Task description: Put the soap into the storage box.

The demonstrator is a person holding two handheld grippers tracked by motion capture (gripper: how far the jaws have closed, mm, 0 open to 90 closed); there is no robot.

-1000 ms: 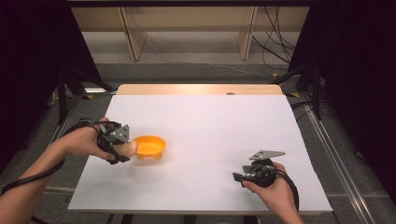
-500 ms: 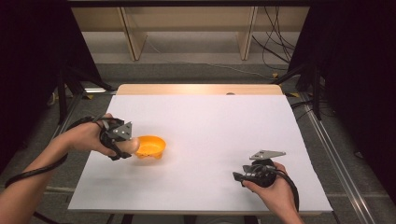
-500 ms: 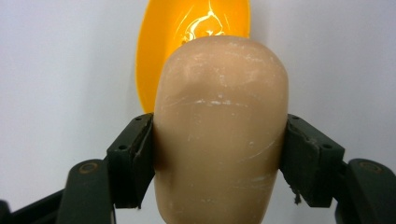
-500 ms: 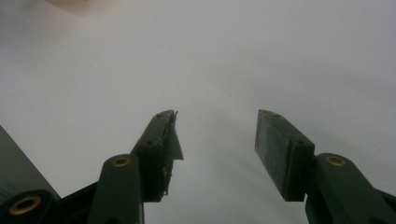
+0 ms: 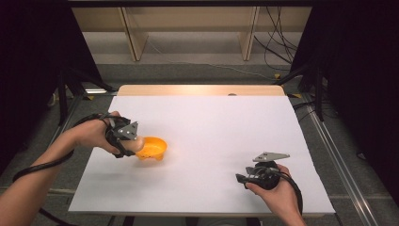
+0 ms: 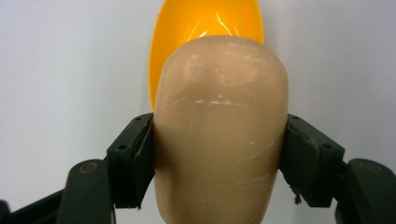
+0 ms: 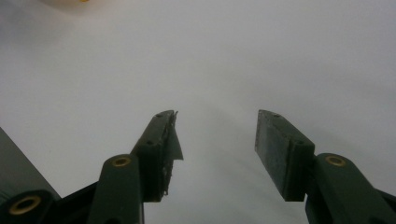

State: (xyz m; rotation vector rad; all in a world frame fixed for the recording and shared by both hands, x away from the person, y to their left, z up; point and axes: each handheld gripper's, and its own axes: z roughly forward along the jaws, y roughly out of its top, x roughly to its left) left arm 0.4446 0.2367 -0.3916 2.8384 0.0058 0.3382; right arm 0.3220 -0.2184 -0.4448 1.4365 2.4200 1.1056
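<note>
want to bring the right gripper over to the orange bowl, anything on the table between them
Nothing visible does. Between the right gripper, jaws open near the table's front right, and the shiny orange plastic bowl at the left lies only bare white tabletop. On the bowl's far side, the left gripper is clamped on a beige rounded block.
</note>
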